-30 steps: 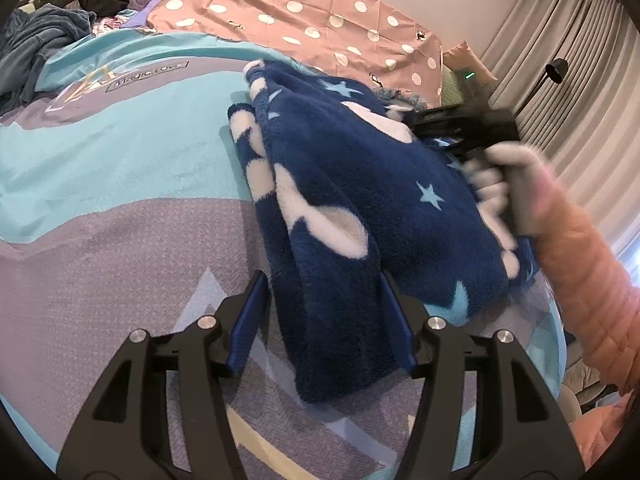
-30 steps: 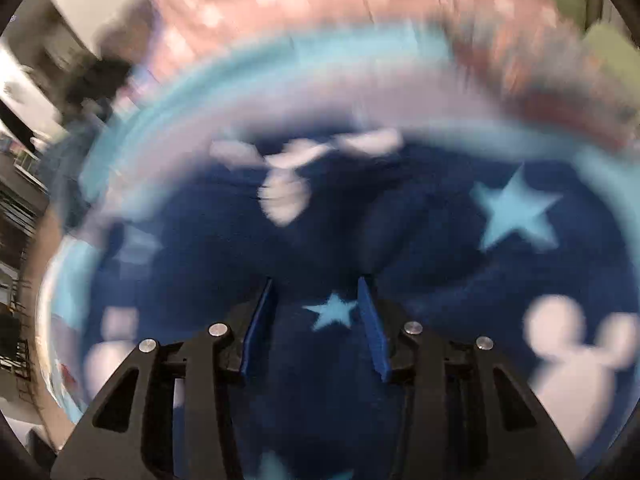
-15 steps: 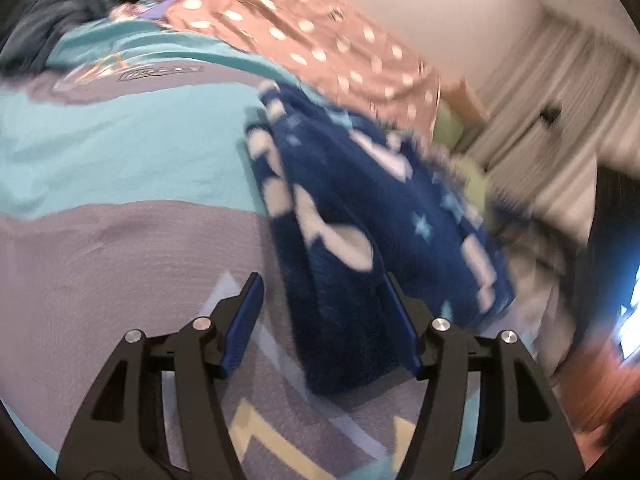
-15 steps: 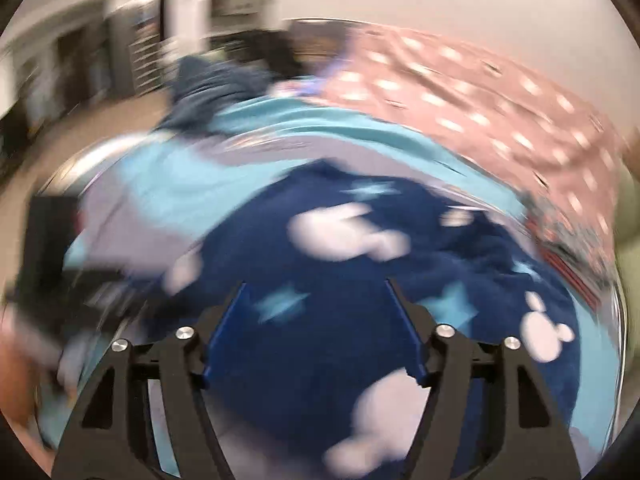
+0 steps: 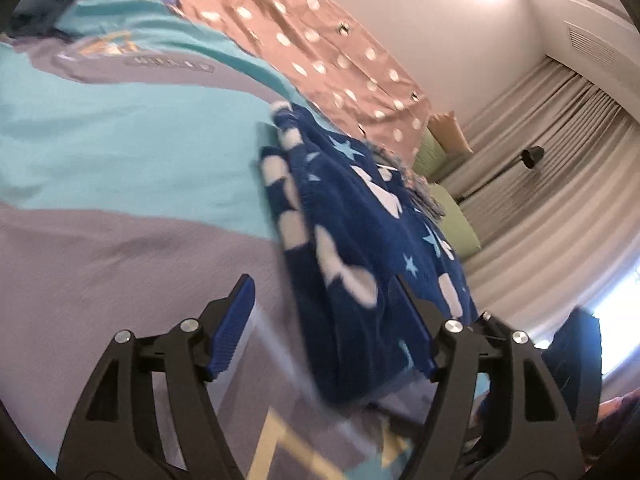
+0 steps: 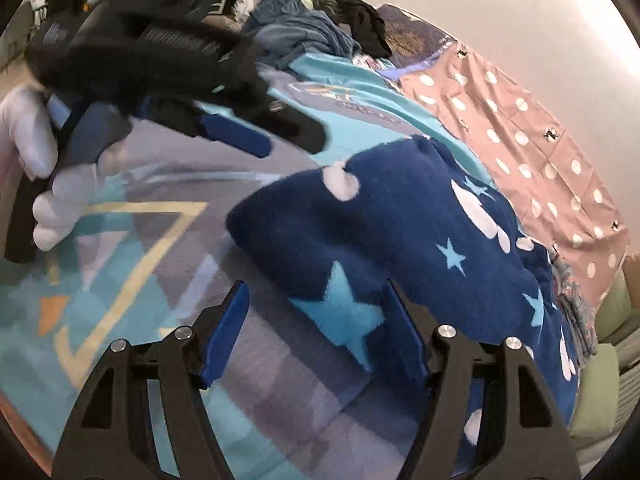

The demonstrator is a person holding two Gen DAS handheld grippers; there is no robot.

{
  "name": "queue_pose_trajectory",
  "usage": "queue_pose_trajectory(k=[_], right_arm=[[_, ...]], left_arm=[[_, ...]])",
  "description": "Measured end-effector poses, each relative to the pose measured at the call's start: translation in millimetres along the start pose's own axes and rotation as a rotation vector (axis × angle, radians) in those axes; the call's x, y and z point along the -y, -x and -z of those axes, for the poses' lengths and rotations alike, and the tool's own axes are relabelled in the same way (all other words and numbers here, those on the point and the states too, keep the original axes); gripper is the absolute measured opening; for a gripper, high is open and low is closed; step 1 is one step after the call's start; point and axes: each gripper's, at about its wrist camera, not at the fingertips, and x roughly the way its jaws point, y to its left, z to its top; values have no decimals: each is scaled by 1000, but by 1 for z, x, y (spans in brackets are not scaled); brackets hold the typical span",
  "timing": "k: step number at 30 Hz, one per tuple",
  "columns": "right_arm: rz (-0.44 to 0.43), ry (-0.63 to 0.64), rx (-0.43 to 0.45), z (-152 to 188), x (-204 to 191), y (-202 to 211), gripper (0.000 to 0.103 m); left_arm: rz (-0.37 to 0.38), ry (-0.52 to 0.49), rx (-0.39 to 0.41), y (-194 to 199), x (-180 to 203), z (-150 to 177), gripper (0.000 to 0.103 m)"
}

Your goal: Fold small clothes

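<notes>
item: navy fleece garment [image 6: 400,232] with white mouse-head shapes and pale blue stars, lying as a thick folded bundle on the bed, on the turquoise-and-grey patterned bedspread [image 5: 120,152]; a pink spotted sheet [image 6: 520,120] lies beyond it, and a heap of dark clothes [image 6: 320,28] sits at the far end, presumably awaiting their turn. left gripper [image 5: 324,312]: jaws apart, blue pads either side of the bundle's near end, not pressing on the cloth; judged to be let go so the fold can rest by its own weight. right gripper [image 6: 316,328]: jaws apart, hovering at the bundle's near edge with the big pale star between the pads, nothing clamped. the right wrist view also shows the left gripper held by a white-gloved hand [image 6: 40,184], to the left of the garment and apart from it. changes against a second ago: both sets of jaws have just been opening, the left ones further in the last half second, with the end of the bundle between them but unheld; the right view, then blurred and close over the fleece, now looks from off to one side with bedspread in view; the garment keeps much the same folded shape. fold judged complete or nearly so.
</notes>
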Motion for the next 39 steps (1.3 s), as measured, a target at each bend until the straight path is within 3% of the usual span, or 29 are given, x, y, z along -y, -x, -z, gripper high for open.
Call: queue_pose_trajectory(k=[5,12,15,18,20,22,27,33,39], right_arm=[[15,-32,0,-6,3,-13,77],[24,8,1,-19,2,-31,81],[51,23,20,-25,1,-38,79],[149,72,57,-23,-7,-38,51],[151,79,79,-21,-11,-33,38],[118,43,104,-21,-3,-25,27],[4,-171,182,-24,43,4,22],[-11,-374,320,-12,91,57,22],[-60,-615,434,28,150,106,22]], left_arm=[[51,28,-97,-51,-6,-26,71],[105,53,-132,-84,-10,-51,68],[102,66,-130,-90,-11,-57,62],[150,141,-119,-95,-21,-63,46],[209,234,-108,-98,-31,-65,38],[225,258,-102,-98,-32,-66,34],[231,197,-53,-84,4,-78,31],[234,28,-42,-77,95,-104,30],[220,-153,-94,-105,200,-110,30]])
